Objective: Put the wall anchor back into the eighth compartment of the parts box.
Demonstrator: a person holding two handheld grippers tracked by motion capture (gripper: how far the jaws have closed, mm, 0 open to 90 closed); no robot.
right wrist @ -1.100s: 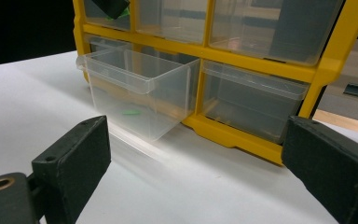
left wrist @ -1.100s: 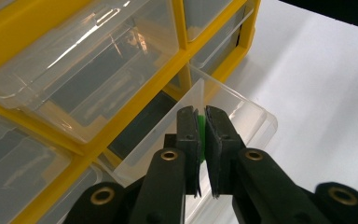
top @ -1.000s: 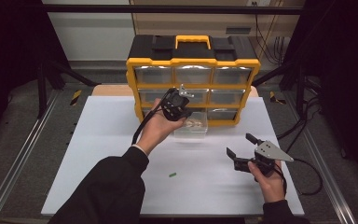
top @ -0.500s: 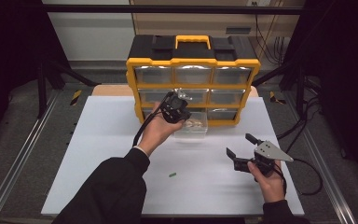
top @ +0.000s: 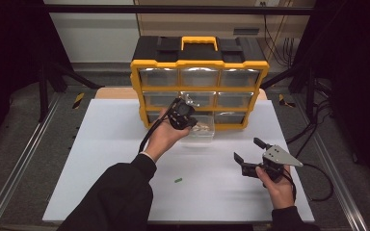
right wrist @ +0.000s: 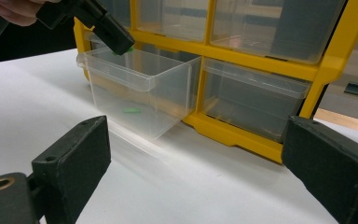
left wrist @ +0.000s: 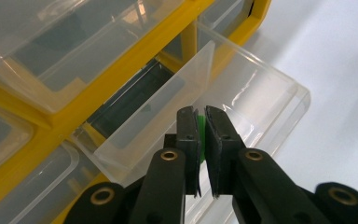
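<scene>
A yellow-and-black drawer organizer [top: 200,67] stands at the back of the white table. Its bottom middle clear drawer [top: 201,131] is pulled out. My left gripper [top: 185,115] hovers over the drawer's back left corner, pointing down, and is shut on a small green piece [left wrist: 201,125] between its pads. The right gripper view shows that gripper [right wrist: 116,39] just above the drawer rim [right wrist: 121,70], with another green piece [right wrist: 132,110] lying inside the drawer. My right gripper [top: 248,150] rests low at the table's right side, open, with nothing between its jaws.
A loose green piece [top: 178,180] lies on the table [top: 101,159] in front of the left forearm. The other clear drawers [right wrist: 256,98] are pushed in. Cables trail off the table's right side.
The left gripper has sunk a little toward the open drawer with the green piece still in it. The right gripper has stayed put.
</scene>
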